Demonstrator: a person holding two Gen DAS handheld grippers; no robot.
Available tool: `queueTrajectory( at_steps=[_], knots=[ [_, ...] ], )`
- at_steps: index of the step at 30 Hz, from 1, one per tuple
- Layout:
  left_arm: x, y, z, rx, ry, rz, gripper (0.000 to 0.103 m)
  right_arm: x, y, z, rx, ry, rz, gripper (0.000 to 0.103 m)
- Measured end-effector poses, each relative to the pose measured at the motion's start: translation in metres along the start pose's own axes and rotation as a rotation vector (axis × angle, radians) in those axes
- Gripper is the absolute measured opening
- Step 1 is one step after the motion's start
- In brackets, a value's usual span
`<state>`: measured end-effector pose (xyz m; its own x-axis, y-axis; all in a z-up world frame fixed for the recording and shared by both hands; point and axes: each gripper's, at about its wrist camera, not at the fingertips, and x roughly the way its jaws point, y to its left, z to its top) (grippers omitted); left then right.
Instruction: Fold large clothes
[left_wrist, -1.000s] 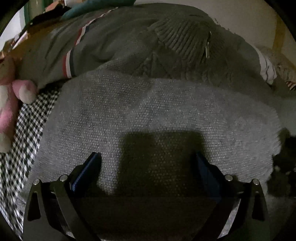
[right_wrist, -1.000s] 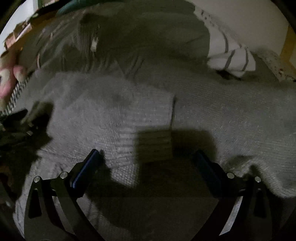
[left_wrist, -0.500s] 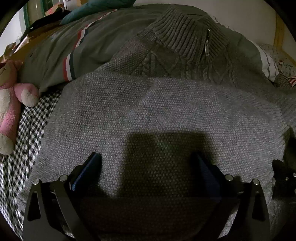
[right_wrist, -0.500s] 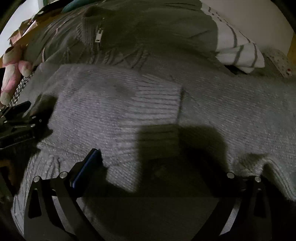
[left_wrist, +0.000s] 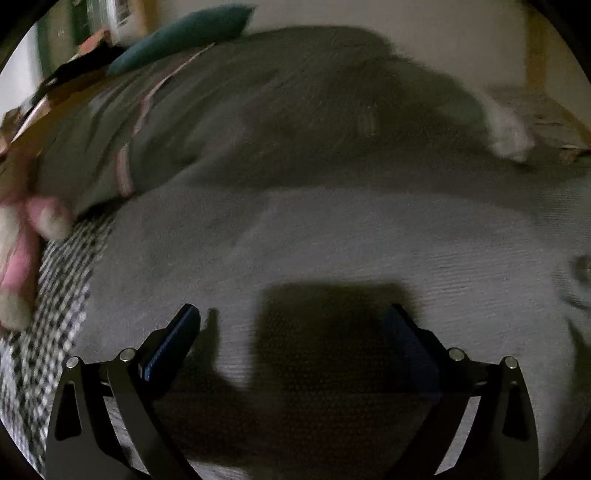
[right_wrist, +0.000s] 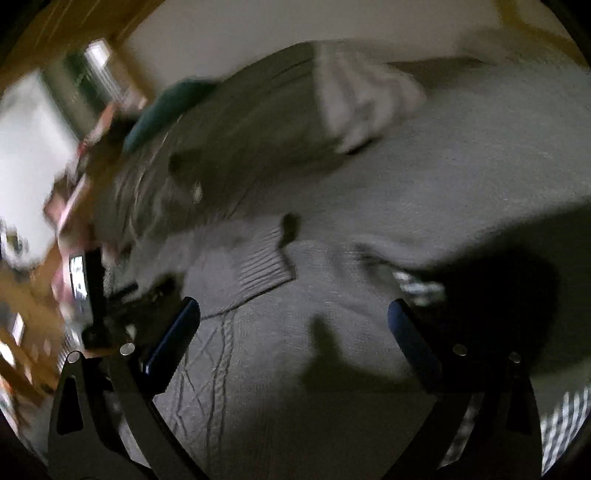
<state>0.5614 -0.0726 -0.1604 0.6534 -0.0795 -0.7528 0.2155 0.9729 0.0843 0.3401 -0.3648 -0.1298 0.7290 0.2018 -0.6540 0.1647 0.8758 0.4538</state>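
Note:
A large grey knit sweater (left_wrist: 332, 236) lies spread over the bed and fills most of the left wrist view. My left gripper (left_wrist: 291, 328) hovers open just above its folded-over panel, nothing between the blue pads. In the right wrist view the same sweater (right_wrist: 424, 206) shows a ribbed cuff (right_wrist: 266, 266) lying on the cable-knit front. My right gripper (right_wrist: 291, 321) is open over that front, holding nothing. Both views are blurred by motion.
A second grey garment with red and white stripes (left_wrist: 122, 147) lies behind the sweater. A pink and white plush toy (left_wrist: 22, 251) sits at the left on the checked bedsheet (left_wrist: 55, 306). A teal cushion (left_wrist: 184, 37) and a white striped cloth (right_wrist: 362, 103) lie farther back.
Both grippers have pulled back and up from the sweater. The right one has swung and tilted, so its view now takes in the room at the left.

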Motion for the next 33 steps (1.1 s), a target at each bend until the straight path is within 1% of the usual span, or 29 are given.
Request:
queueTrajectory(
  at_steps=[1, 2, 3, 5, 7, 9, 10, 12, 14, 15, 17, 18, 19, 20, 23, 25, 26, 27, 29, 30, 31, 32, 33],
  knots=[
    [-0.007, -0.009, 0.001, 0.014, -0.018, -0.030, 0.098, -0.007, -0.005, -0.002, 0.034, -0.016, 0.007, 0.100],
    [-0.015, -0.020, 0.001, 0.030, -0.040, -0.070, 0.098, -0.017, -0.017, -0.001, 0.085, -0.042, 0.048, 0.100],
    [-0.026, -0.037, 0.002, 0.057, -0.066, -0.138, 0.098, -0.027, -0.024, 0.000, 0.121, -0.070, 0.076, 0.100],
    [-0.043, -0.066, 0.002, 0.108, -0.111, -0.226, 0.098, -0.051, -0.033, -0.001, 0.175, -0.151, 0.092, 0.100],
    [-0.061, -0.104, 0.002, 0.175, -0.161, -0.320, 0.098, -0.071, -0.043, 0.002, 0.207, -0.218, 0.108, 0.100],
    [-0.072, -0.143, 0.003, 0.239, -0.183, -0.388, 0.098, -0.091, -0.060, 0.008, 0.266, -0.262, 0.111, 0.100],
    [-0.077, -0.162, 0.003, 0.266, -0.187, -0.415, 0.098, -0.101, -0.073, 0.009, 0.319, -0.278, 0.128, 0.100],
    [-0.084, -0.198, 0.006, 0.308, -0.193, -0.453, 0.098, -0.112, -0.096, 0.012, 0.399, -0.302, 0.140, 0.100],
    [-0.087, -0.223, 0.008, 0.337, -0.206, -0.471, 0.098, -0.124, -0.123, 0.016, 0.498, -0.342, 0.127, 0.100],
    [-0.086, -0.237, 0.009, 0.358, -0.213, -0.479, 0.098, -0.128, -0.136, 0.017, 0.542, -0.356, 0.141, 0.100],
    [-0.081, -0.258, 0.011, 0.390, -0.198, -0.482, 0.098, -0.129, -0.163, 0.022, 0.608, -0.348, 0.162, 0.100],
    [-0.078, -0.267, 0.013, 0.397, -0.189, -0.488, 0.098, -0.126, -0.174, 0.024, 0.633, -0.344, 0.188, 0.100],
    [-0.078, -0.276, 0.013, 0.398, -0.183, -0.488, 0.098, -0.123, -0.186, 0.026, 0.666, -0.349, 0.233, 0.100],
    [-0.075, -0.280, 0.014, 0.396, -0.176, -0.487, 0.098, -0.118, -0.199, 0.027, 0.708, -0.366, 0.272, 0.100],
    [-0.074, -0.288, 0.017, 0.384, -0.168, -0.486, 0.098, -0.106, -0.216, 0.036, 0.748, -0.374, 0.290, 0.100],
    [-0.072, -0.288, 0.020, 0.377, -0.152, -0.493, 0.098, -0.107, -0.211, 0.046, 0.706, -0.405, 0.279, 0.098],
    [-0.071, -0.291, 0.023, 0.377, -0.141, -0.496, 0.098, -0.109, -0.208, 0.049, 0.676, -0.423, 0.281, 0.081],
    [-0.072, -0.290, 0.023, 0.383, -0.128, -0.498, 0.098, -0.113, -0.202, 0.055, 0.628, -0.448, 0.270, 0.050],
    [-0.074, -0.290, 0.027, 0.395, -0.114, -0.500, 0.098, -0.115, -0.197, 0.068, 0.568, -0.436, 0.238, 0.027],
    [-0.080, -0.290, 0.026, 0.397, -0.114, -0.509, 0.098, -0.114, -0.196, 0.072, 0.553, -0.435, 0.246, 0.017],
    [-0.085, -0.287, 0.029, 0.394, -0.112, -0.531, 0.098, -0.114, -0.193, 0.078, 0.531, -0.434, 0.235, 0.012],
    [-0.094, -0.282, 0.035, 0.386, -0.114, -0.564, 0.098, -0.115, -0.190, 0.082, 0.508, -0.431, 0.224, 0.012],
    [-0.101, -0.278, 0.041, 0.380, -0.126, -0.576, 0.098, -0.118, -0.186, 0.087, 0.469, -0.430, 0.218, 0.011]
  ],
)
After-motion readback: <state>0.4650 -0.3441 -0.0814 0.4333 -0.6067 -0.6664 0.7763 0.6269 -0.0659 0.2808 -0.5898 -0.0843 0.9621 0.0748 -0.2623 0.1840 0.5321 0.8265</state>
